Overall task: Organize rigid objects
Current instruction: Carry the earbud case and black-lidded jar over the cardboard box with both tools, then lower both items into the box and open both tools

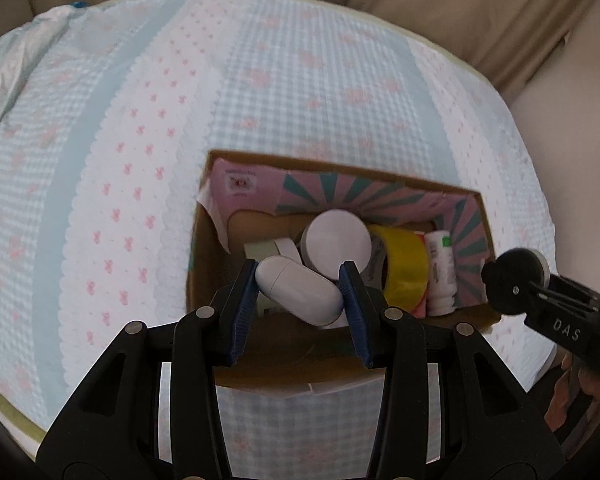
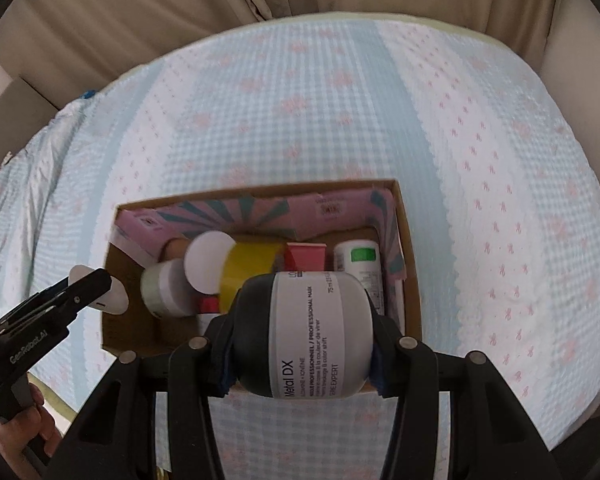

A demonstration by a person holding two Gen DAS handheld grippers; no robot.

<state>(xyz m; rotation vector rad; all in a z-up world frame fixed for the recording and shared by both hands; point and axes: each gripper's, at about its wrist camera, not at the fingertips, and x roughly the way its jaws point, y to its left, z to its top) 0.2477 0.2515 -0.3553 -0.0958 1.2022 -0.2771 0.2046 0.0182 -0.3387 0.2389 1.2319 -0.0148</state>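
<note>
Left wrist: tongs [image 1: 300, 280] clamping white capsule [image 1: 298, 294]

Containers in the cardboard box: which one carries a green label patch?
The white plastic bottle lying at the box's right end; the white round-lidded jar and clear-banded jar show no green.

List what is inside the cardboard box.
Inside the cardboard box: a yellow tape roll, a white round lid, a white bottle with a green label, and a red tube. The held jar covers the near part.
</note>
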